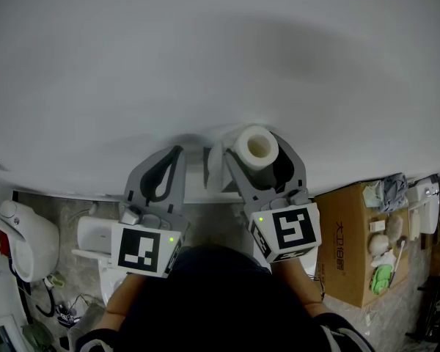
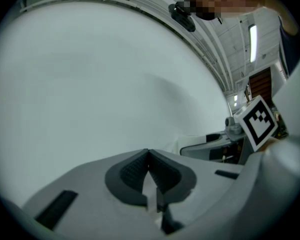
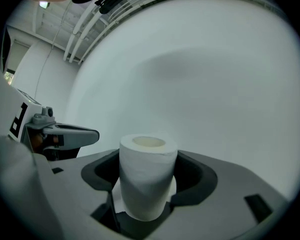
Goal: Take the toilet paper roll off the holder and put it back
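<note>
- Head view: the right gripper (image 1: 262, 160) holds the toilet paper roll (image 1: 254, 144) between its two jaws; the roll stands upright with its hole facing up, right in front of the white wall (image 1: 220, 57)
- The left gripper (image 1: 174, 156) sits at 9 o'clock from the roll; its jaws are pressed together with nothing in them
- A cardboard box (image 1: 348, 248) stands on the floor at 4 o'clock from the roll; I cannot pick out the holder for sure
- I think the roll is off the holder and has to go back on; to do that well, keep the roll straight, squeeze it softly so it does not get squashed, and line its hole up with the holder before letting go
- Left gripper view: the left gripper (image 2: 149, 154) has its dark pads touching tip to tip; only the bare wall is ahead, and the other gripper shows at 3 o'clock
- Right gripper view: the right gripper (image 3: 149, 166) has its jaws wide, one on each side of the roll (image 3: 146, 184); the roll is white, soft and fat, with a pale tube in the middle; the paper looks a bit wrinkled on its side, and it leans a tiny bit
</note>
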The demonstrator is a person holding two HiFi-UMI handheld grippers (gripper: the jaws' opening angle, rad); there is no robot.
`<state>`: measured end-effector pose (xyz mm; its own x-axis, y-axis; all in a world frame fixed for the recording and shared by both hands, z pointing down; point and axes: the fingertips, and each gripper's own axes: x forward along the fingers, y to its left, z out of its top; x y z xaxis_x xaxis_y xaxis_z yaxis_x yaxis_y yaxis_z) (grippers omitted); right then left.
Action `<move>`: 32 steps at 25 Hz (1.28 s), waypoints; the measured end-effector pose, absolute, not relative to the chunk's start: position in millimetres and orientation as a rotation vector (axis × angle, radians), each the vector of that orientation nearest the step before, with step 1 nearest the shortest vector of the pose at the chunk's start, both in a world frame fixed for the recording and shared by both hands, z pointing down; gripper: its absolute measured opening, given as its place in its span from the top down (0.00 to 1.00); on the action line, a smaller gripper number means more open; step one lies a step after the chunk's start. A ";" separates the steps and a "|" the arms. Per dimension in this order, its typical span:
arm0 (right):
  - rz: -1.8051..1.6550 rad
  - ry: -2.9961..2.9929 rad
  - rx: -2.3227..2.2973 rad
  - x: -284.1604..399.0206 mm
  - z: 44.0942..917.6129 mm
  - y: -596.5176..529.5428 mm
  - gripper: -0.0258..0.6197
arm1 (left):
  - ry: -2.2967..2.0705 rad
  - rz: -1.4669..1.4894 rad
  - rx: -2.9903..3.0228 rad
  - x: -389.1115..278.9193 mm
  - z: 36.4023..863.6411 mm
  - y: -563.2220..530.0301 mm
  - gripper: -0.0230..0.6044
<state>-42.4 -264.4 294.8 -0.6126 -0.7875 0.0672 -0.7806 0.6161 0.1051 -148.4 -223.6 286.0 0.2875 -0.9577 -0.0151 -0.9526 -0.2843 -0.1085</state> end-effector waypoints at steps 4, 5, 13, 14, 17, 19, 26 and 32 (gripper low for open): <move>-0.070 -2.707 1.323 -41.9 306.4 -266.9 0.47 | 1.818 -0.083 -2.443 -146.6 285.2 -225.0 0.96; -0.065 -2.702 1.321 -42.0 308.3 -267.1 0.47 | 1.817 -0.084 -2.444 -146.2 285.1 -224.7 0.96; -0.049 -2.693 1.319 -42.1 319.0 -269.2 0.47 | 1.817 -0.088 -2.449 -144.2 286.9 -225.9 0.96; -0.050 -2.696 1.319 -42.0 319.5 -269.6 0.47 | 1.817 -0.088 -2.450 -144.0 287.8 -226.2 0.96; -0.051 -2.708 1.325 -41.5 319.3 -270.0 0.46 | 1.819 -0.089 -2.452 -143.7 289.3 -226.2 0.96; -0.056 -2.718 1.321 -42.6 317.9 -269.1 0.46 | 1.821 -0.089 -2.454 -144.2 289.3 -225.9 0.96; -0.076 -2.727 1.286 -44.5 319.9 -265.2 0.44 | 1.819 -0.077 -2.467 -142.3 292.0 -227.3 0.96; -0.107 -2.754 1.354 -32.2 302.2 -258.4 0.41 | 1.800 -0.062 -2.478 -138.1 289.1 -225.6 0.96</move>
<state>-32.2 -258.4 302.2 -0.6091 -0.7924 0.0325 -0.7875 0.6092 0.0936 -138.1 -225.6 289.1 0.3097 -0.9507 -0.0137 -0.9476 -0.3074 -0.0873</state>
